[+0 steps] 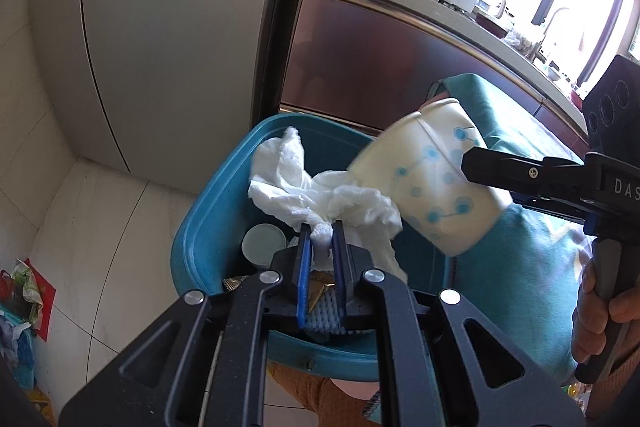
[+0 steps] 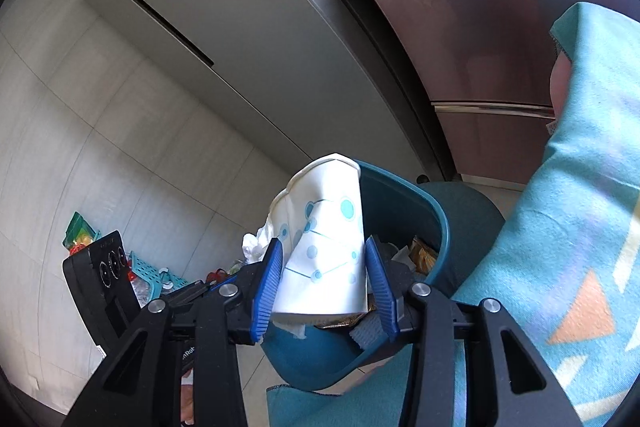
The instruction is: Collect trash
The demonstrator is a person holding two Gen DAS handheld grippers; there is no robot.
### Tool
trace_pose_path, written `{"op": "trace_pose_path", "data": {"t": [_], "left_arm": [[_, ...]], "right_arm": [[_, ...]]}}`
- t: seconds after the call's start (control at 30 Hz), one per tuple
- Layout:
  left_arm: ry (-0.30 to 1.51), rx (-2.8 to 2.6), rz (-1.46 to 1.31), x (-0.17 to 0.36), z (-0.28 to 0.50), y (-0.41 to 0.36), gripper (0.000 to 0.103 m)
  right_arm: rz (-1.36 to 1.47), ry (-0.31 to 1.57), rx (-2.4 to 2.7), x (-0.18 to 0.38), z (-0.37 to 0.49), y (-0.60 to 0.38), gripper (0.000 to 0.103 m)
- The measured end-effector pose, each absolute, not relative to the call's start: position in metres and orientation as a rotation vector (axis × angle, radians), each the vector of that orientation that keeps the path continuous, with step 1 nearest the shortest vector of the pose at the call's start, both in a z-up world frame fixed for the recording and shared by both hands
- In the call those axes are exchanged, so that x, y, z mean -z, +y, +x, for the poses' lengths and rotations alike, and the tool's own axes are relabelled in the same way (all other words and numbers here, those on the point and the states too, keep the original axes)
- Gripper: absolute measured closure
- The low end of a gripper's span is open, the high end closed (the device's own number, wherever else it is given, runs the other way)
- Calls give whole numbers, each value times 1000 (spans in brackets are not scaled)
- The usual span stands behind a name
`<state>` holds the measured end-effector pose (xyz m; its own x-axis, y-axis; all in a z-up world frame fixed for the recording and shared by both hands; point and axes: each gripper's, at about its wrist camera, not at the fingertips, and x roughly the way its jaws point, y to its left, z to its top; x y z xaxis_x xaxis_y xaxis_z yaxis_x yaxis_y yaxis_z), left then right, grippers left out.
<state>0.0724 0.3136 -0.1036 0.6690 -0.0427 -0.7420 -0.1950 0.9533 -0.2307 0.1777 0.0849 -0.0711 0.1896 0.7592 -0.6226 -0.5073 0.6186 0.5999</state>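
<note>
Overhead, tissue (image 1: 320, 195) and cup (image 2: 324, 251) (bin (image 1: 208, 227) below)

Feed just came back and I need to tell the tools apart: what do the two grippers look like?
Both match: black angular linkage frames with round silver pivot bolts and blue ribbed fingers. Seen from the left gripper, the right gripper has white "DAS" lettering, a grey pistol handle, and a black box with three round sockets.

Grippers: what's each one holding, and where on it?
Left gripper pinches a bunched corner of the tissue. Right gripper has the paper cup between its pads across its side wall, above the bin.
</note>
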Motion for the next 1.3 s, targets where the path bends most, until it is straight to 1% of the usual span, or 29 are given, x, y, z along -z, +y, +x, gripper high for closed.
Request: {"op": "trace_pose_path", "data": {"t": [0.07, 0.17, 0.23, 0.33, 0.43, 0.5, 0.57, 0.63, 0.7, 0.73, 0.77, 0.83, 0.87, 0.9, 1.0, 1.03, 1.07, 1.13, 1.17, 1.3], "left_arm": [[852, -91, -307, 109, 78, 314, 92], [871, -93, -310, 119, 84, 315, 91], [880, -95, -310, 122, 87, 314, 90], [881, -90, -312, 126, 89, 313, 84], [873, -85, -313, 126, 89, 312, 84], [859, -83, -310, 123, 82, 310, 81], [838, -77, -307, 117, 76, 308, 74], [808, -68, -297, 108, 65, 305, 71], [770, -55, -289, 97, 55, 301, 64], [750, -49, -283, 91, 52, 297, 58], [728, -44, -274, 85, 47, 292, 54], [691, -30, -254, 73, 38, 283, 51], [673, -26, -244, 68, 34, 278, 45], [652, -22, -231, 63, 30, 272, 43], [600, -2, -196, 49, 19, 252, 30], [583, 1, -187, 44, 15, 246, 19], [566, 6, -180, 40, 12, 239, 12], [537, 19, -171, 34, 7, 227, 7], [525, 25, -169, 31, 5, 221, 6], [492, 44, -165, 23, 0, 198, 6]], "right_arm": [[275, 1052, -901, 73, 178, 89, 59], [254, 1041, -905, 72, 175, 92, 54], [245, 1039, -909, 72, 173, 91, 54], [238, 1037, -915, 73, 170, 89, 54], [234, 1034, -921, 73, 166, 83, 53], [234, 1032, -928, 73, 161, 76, 53], [232, 1025, -932, 73, 157, 70, 52], [223, 1009, -935, 71, 150, 63, 50], [214, 986, -937, 68, 142, 54, 47], [209, 973, -935, 66, 138, 49, 45], [201, 959, -933, 63, 134, 45, 44], [183, 919, -921, 58, 126, 34, 40], [176, 900, -911, 55, 122, 28, 38], [171, 882, -902, 53, 118, 22, 37], [164, 827, -863, 46, 105, 1, 33], [161, 807, -850, 44, 102, -6, 31], [158, 783, -833, 41, 98, -13, 30], [145, 737, -784, 37, 88, -28, 23], [140, 713, -761, 35, 82, -36, 22], [136, 638, -664, 32, 62, -69, 15]]}}
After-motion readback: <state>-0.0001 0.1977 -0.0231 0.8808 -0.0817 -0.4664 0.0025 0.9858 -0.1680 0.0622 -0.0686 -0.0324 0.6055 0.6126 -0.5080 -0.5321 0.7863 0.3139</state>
